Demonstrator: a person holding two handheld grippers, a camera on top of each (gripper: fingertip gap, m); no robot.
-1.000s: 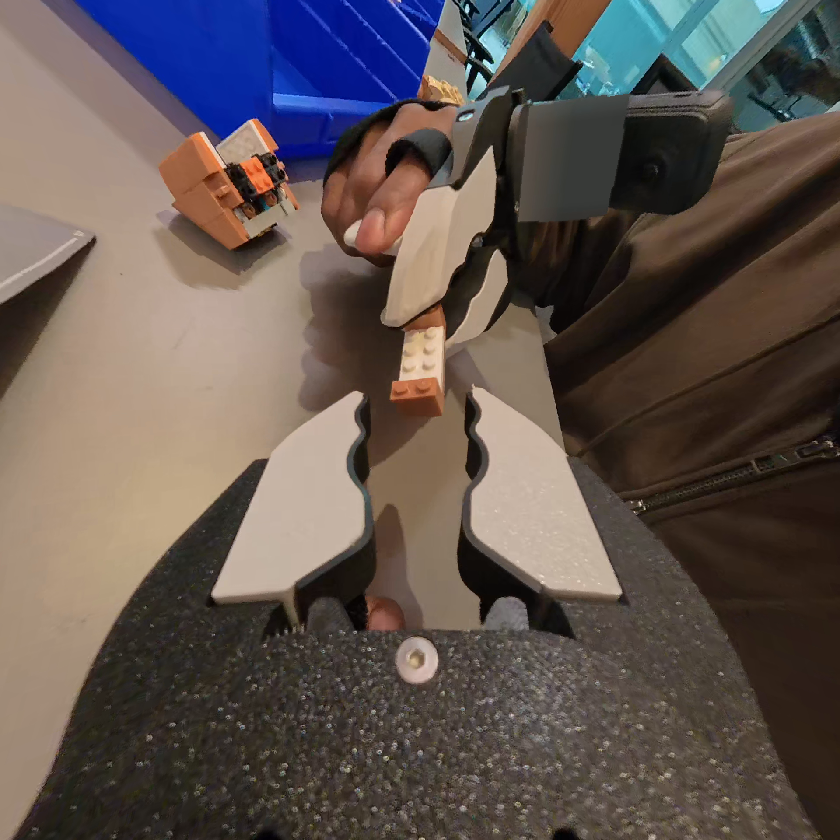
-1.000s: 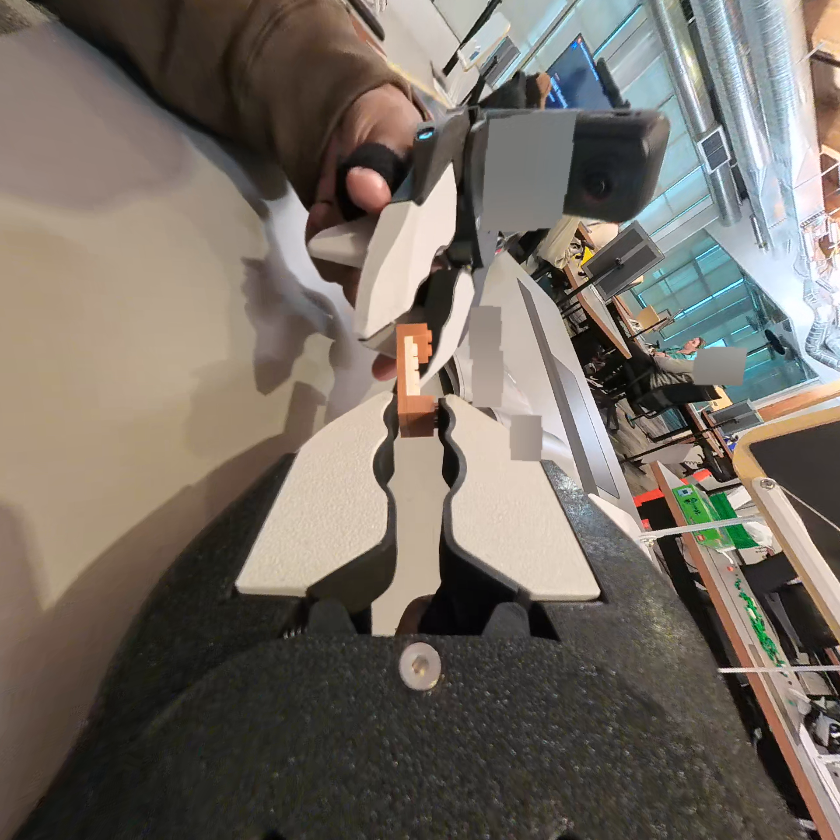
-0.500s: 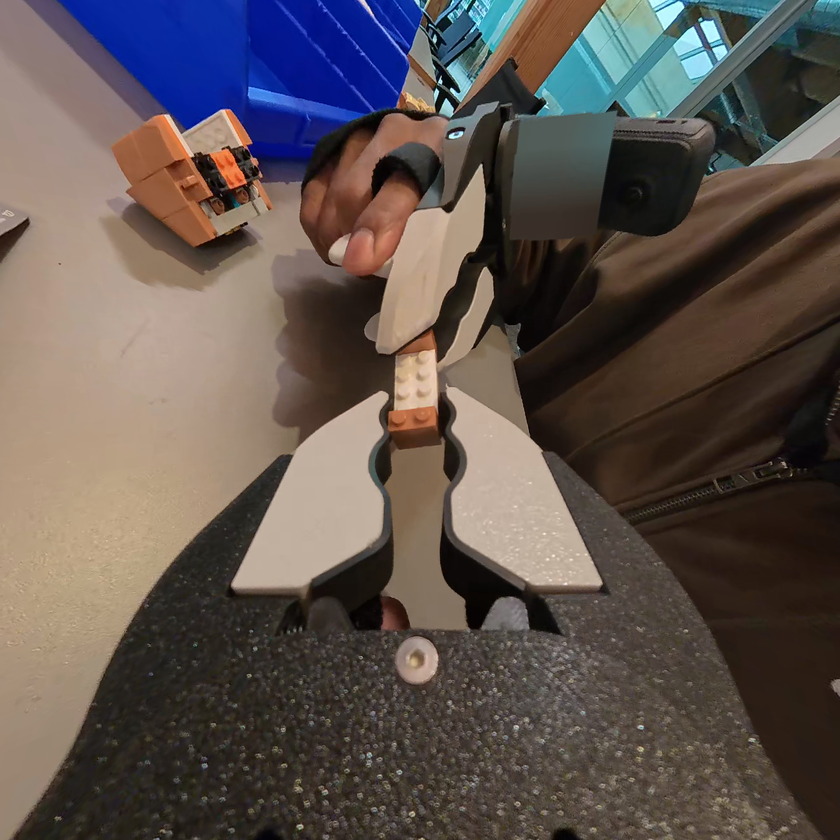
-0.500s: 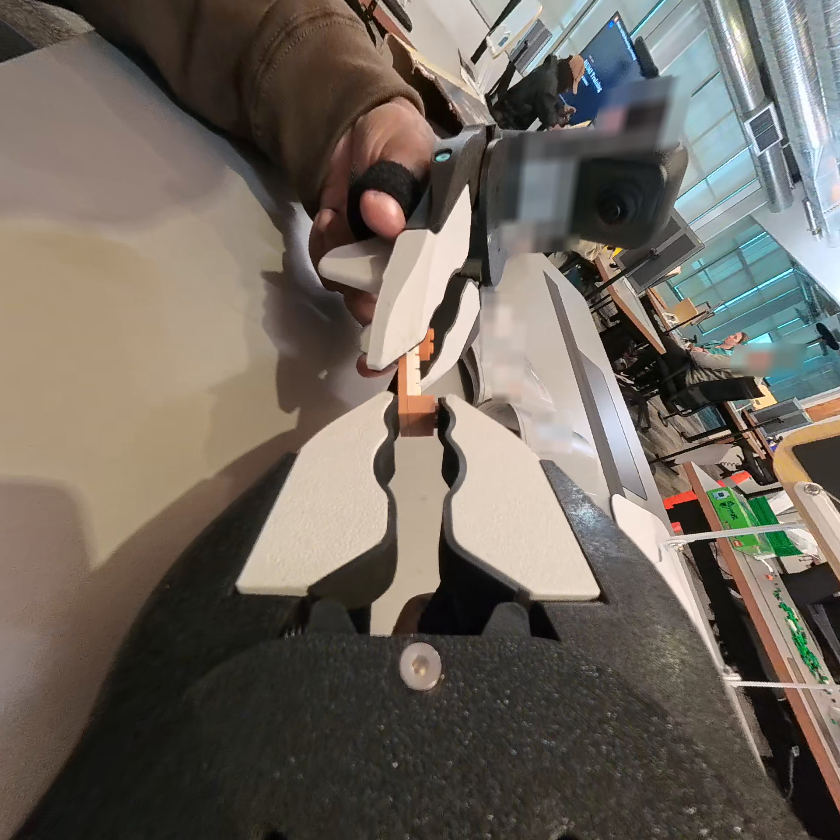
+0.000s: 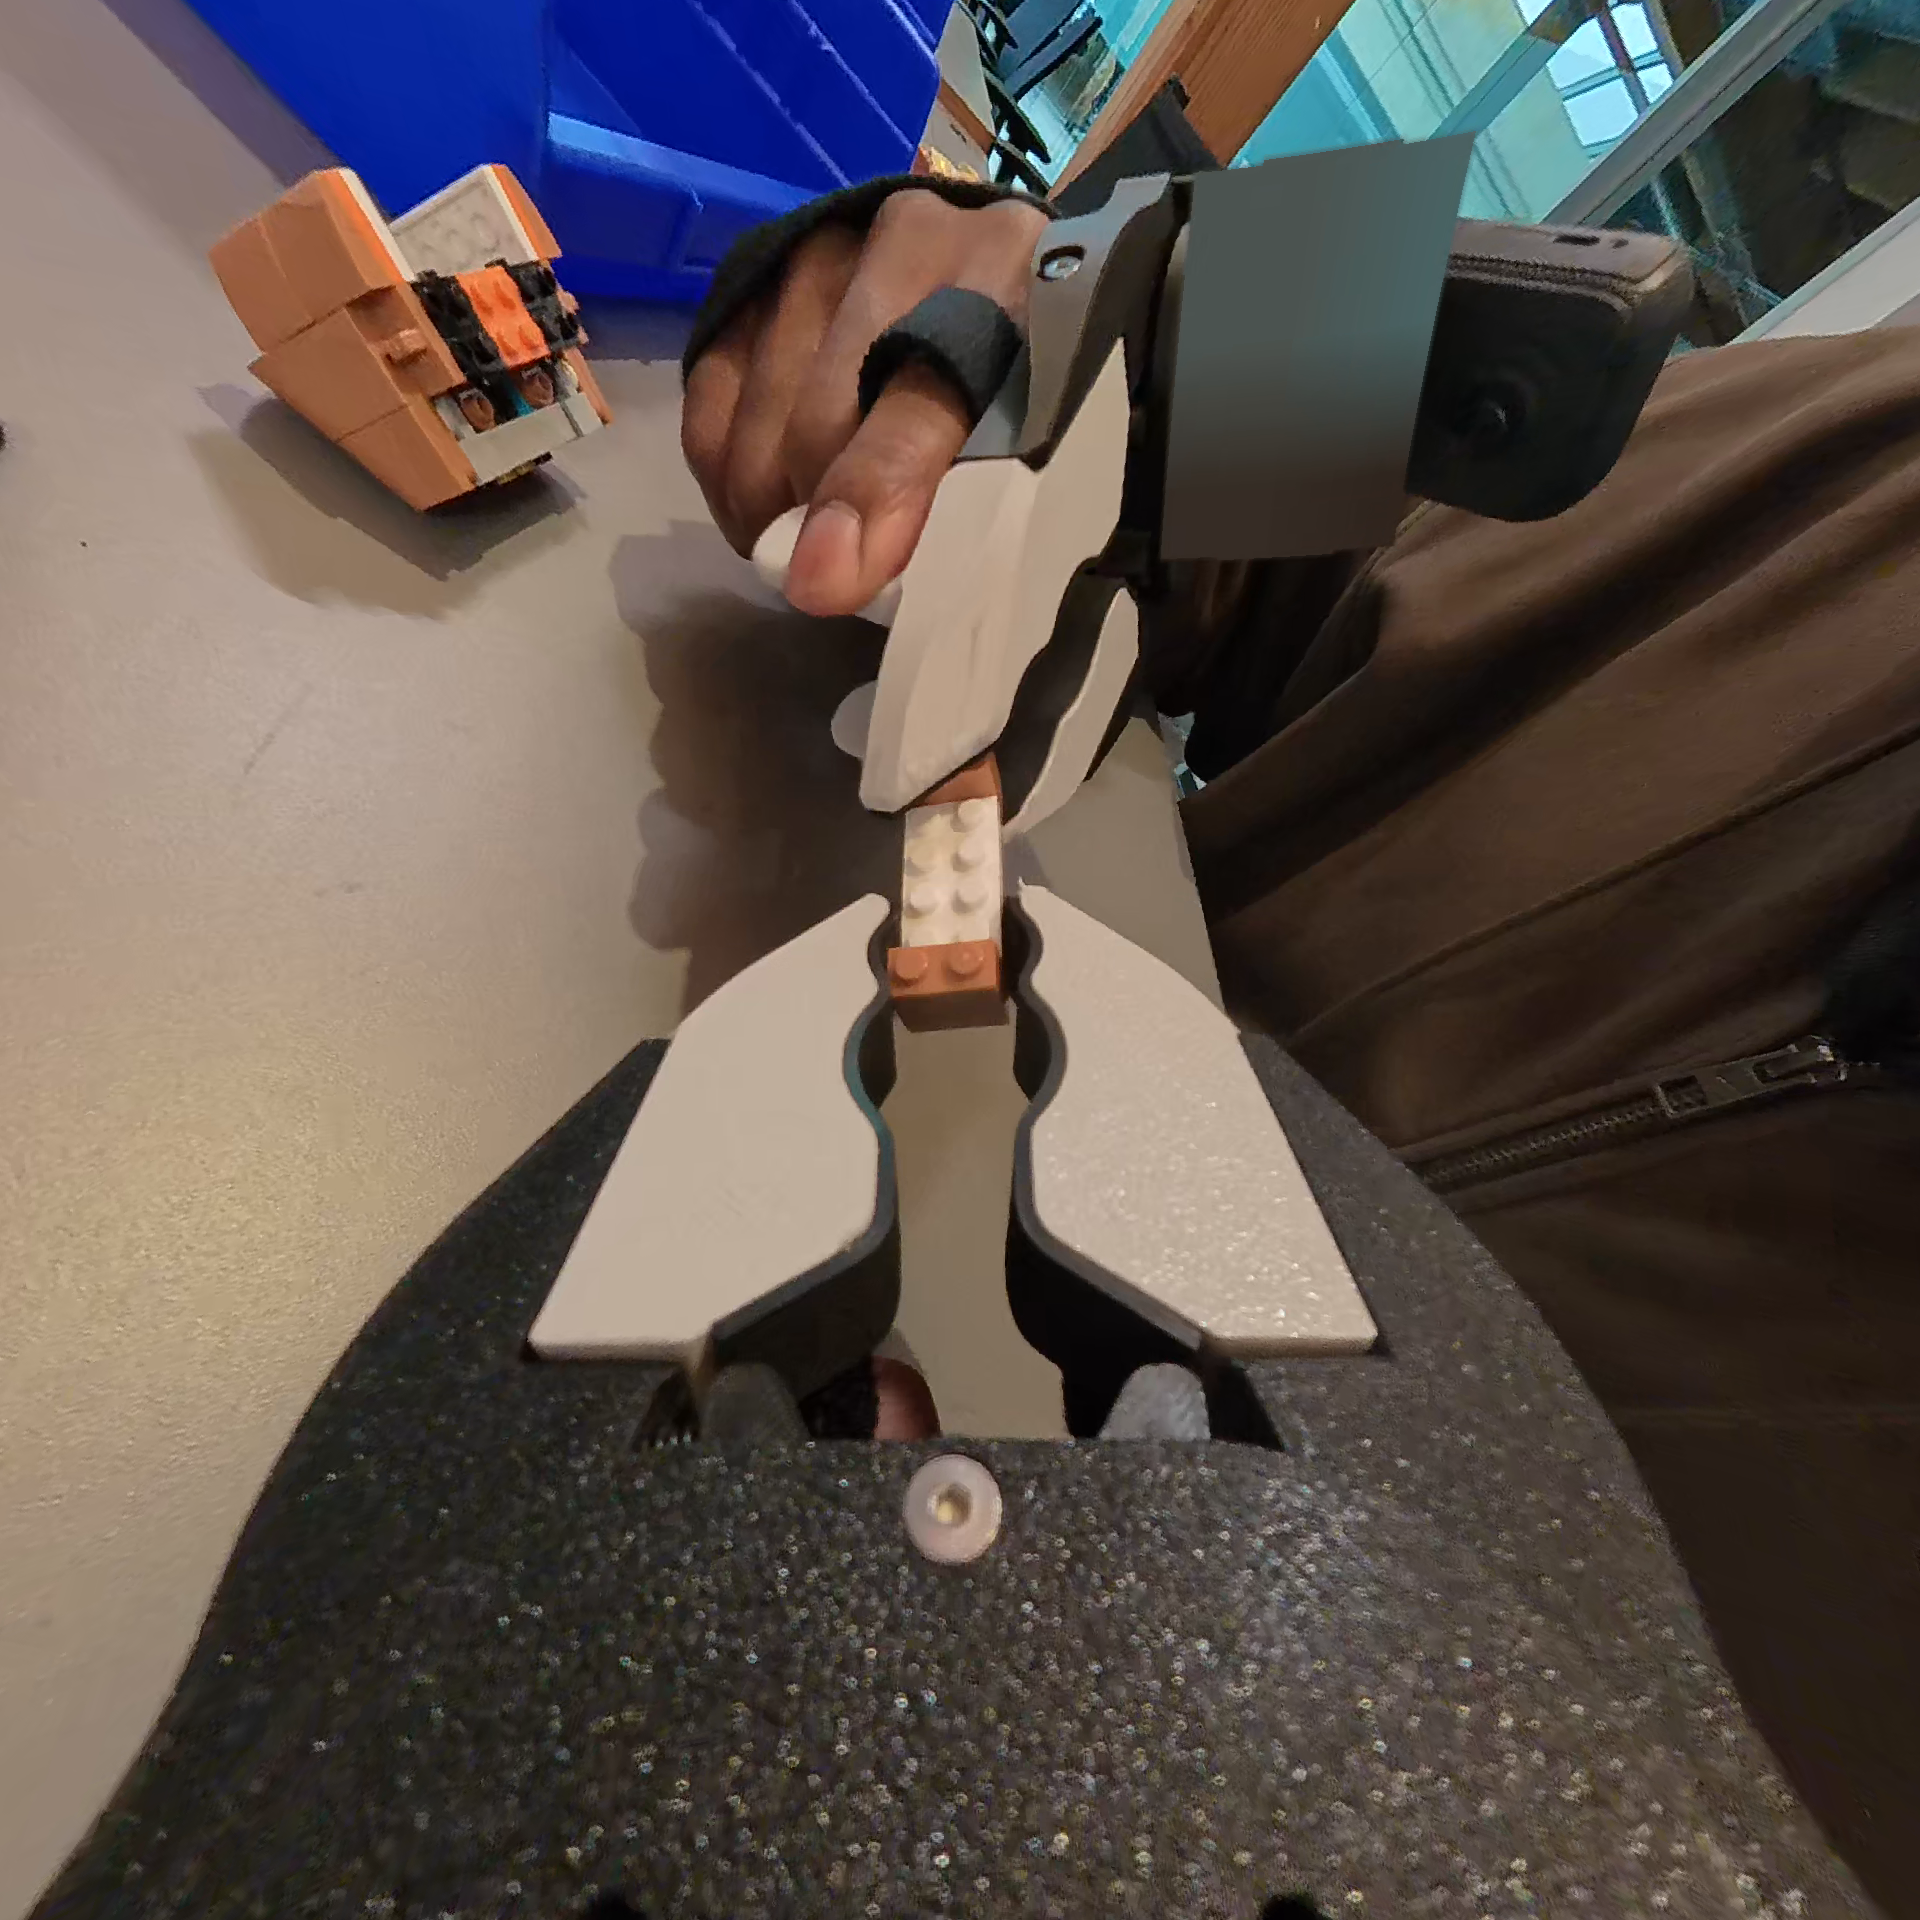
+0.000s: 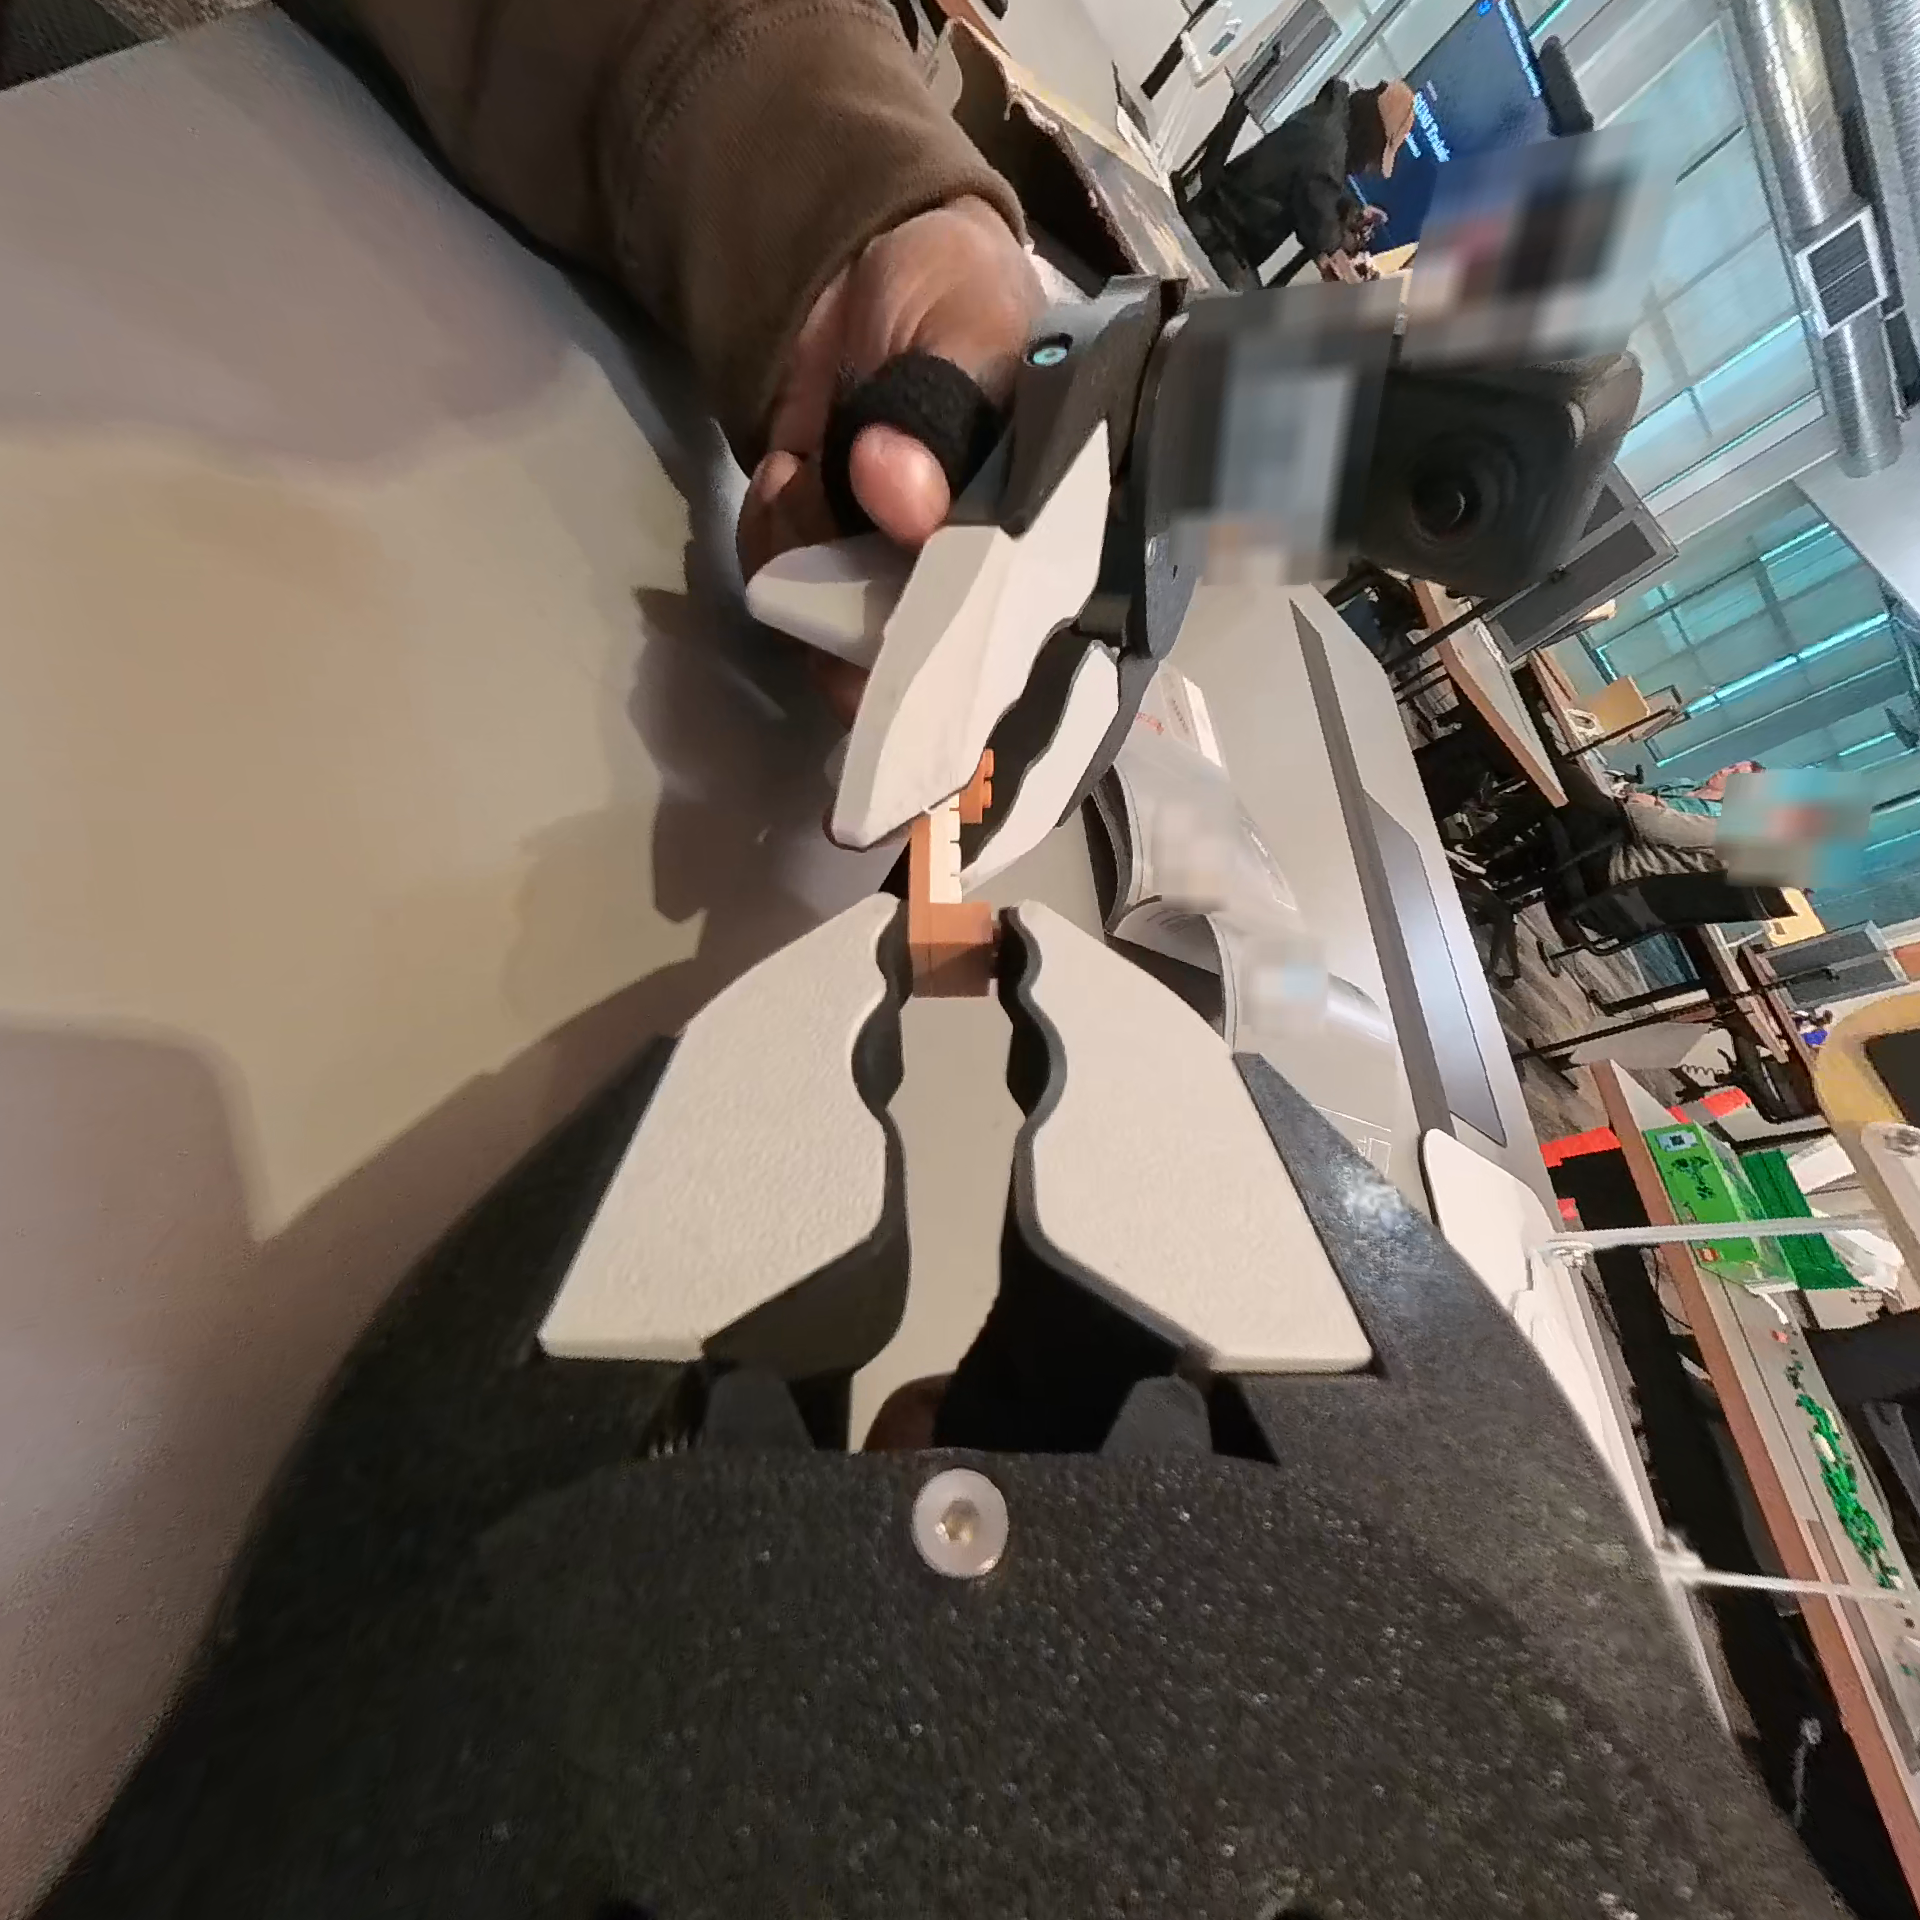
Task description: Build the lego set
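Note:
A small lego piece (image 5: 951, 883), a brown base with white bricks on top, is held in the air between my two grippers. My left gripper (image 5: 953, 935) is shut on its near brown end. My right gripper (image 5: 961, 800) comes in from above and grips its far end. In the right wrist view my right gripper (image 6: 951, 925) is shut on the brown end of the piece (image 6: 948, 966), and my left gripper (image 6: 925, 842) holds the other end. The middle of the piece is partly hidden by the fingers.
A part-built orange, white and black lego model (image 5: 416, 332) lies on the grey table (image 5: 260, 831) at the far left, in front of blue bins (image 5: 623, 104). The person's brown jacket (image 5: 1558, 831) fills the right side. A white booklet (image 6: 1195, 831) lies beyond the grippers. The tips of both grippers are at nearly the same place.
My left gripper was open a second ago and has moved up and shut on the near end of the piece. The right gripper has kept its hold.

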